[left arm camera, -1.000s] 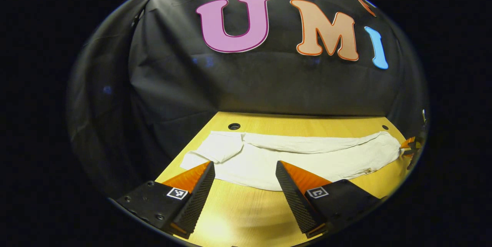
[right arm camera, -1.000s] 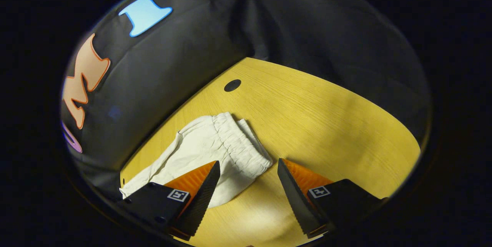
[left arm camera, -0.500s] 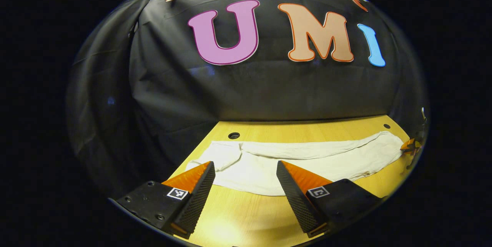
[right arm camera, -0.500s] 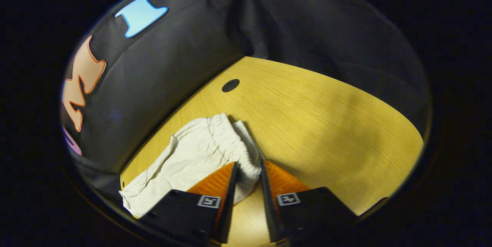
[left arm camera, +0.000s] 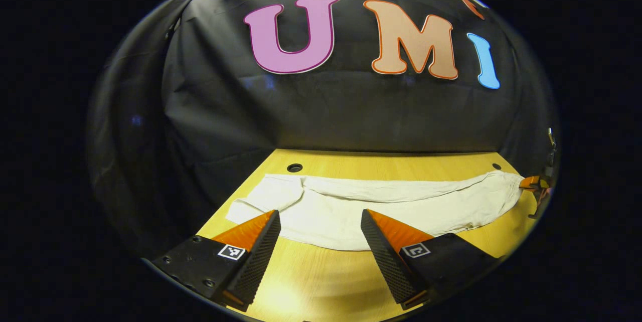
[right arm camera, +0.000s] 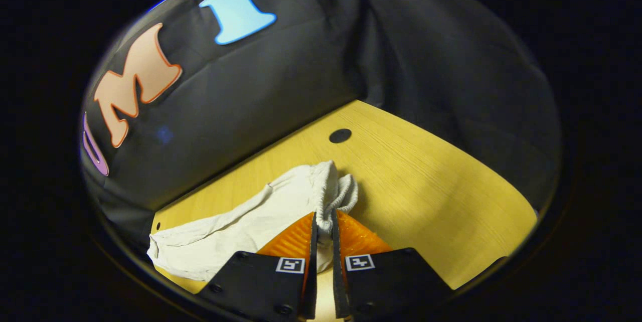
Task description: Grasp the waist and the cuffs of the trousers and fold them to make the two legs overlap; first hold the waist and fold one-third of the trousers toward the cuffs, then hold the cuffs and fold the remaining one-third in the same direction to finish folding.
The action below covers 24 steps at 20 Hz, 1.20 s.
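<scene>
My right claw is closed down to a thin slit on the gathered waistband of the trousers, both fingers pressing the bunched elastic, which stands up a little between them. I judge the grip sits at the waist because that end has to travel for the first fold, and a pinch on the thick band should hold better than one on the thin cloth.

My left claw is wide open and holds nothing; it hangs just above the near edge of the trousers, toward the cuff end, one finger over the cloth and the other over the pale hem. From here the trousers lie stretched across the table, running along its far edge, waist toward the right side where the other claw's tip shows, cuffs toward the left corner. The legs seem partly laid on each other, with a long crease between them.

I would say the cuffs are not yet gripped, so the first overlap fold waits on that hand.
</scene>
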Each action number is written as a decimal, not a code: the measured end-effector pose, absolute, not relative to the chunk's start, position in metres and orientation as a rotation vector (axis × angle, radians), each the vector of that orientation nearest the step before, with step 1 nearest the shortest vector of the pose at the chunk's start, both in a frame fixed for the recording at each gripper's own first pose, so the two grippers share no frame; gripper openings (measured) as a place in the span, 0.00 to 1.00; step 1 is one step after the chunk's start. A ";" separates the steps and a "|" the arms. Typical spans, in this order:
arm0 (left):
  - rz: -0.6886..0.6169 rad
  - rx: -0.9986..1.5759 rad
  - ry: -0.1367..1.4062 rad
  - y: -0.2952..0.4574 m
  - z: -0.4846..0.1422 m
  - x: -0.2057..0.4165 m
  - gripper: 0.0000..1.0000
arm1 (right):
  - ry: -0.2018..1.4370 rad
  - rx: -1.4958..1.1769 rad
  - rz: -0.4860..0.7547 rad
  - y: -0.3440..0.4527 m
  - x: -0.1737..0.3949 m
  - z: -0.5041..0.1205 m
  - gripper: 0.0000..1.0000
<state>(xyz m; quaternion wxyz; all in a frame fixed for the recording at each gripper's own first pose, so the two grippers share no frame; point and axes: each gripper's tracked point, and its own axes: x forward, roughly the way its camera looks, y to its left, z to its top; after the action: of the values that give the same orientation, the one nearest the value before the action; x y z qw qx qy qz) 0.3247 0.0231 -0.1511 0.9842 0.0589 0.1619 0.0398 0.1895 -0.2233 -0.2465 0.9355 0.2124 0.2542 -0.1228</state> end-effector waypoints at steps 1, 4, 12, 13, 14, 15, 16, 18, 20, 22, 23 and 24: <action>0.073 0.114 0.327 0.025 -0.151 0.324 0.97 | 0.501 0.407 -0.236 -0.211 0.193 -0.232 0.15; 0.041 0.115 0.330 0.030 -0.155 0.323 0.97 | 0.455 0.312 -0.194 -0.173 0.188 -0.193 0.15; -0.018 0.050 0.341 0.085 -0.161 0.342 0.97 | 0.385 0.143 0.026 0.017 0.207 -0.136 0.15; -0.016 0.044 0.339 0.094 -0.160 0.344 0.96 | 0.382 0.111 0.062 0.042 0.204 -0.134 0.15; -0.012 0.039 0.341 0.104 -0.162 0.346 0.95 | 0.383 0.088 0.099 0.067 0.203 -0.134 0.15; -0.008 0.035 0.342 0.114 -0.163 0.348 0.94 | 0.386 0.074 0.136 0.092 0.203 -0.134 0.16; -0.003 0.032 0.340 0.124 -0.165 0.349 0.94 | 0.395 0.064 0.175 0.116 0.201 -0.138 0.15; 0.013 0.028 0.342 0.144 -0.169 0.354 0.96 | 0.421 0.038 0.237 0.155 0.191 -0.154 0.15; 0.031 0.025 0.345 0.165 -0.175 0.356 0.96 | 0.453 -0.019 0.274 0.182 0.187 -0.178 0.15; 0.051 0.025 0.348 0.184 -0.181 0.358 0.96 | 0.500 -0.060 0.297 0.204 0.187 -0.201 0.16; 0.058 0.021 0.351 0.193 -0.184 0.361 0.96 | 0.522 -0.074 0.303 0.213 0.186 -0.216 0.16; 0.066 0.015 0.356 0.201 -0.189 0.362 0.95 | 0.540 -0.081 0.311 0.219 0.183 -0.226 0.18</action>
<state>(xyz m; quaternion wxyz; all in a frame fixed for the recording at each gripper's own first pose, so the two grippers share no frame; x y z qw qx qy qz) 0.3625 0.2011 -0.1890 0.9836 0.0075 0.1770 0.0327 0.1832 0.2193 -0.2265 0.9510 -0.0399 0.2658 0.1531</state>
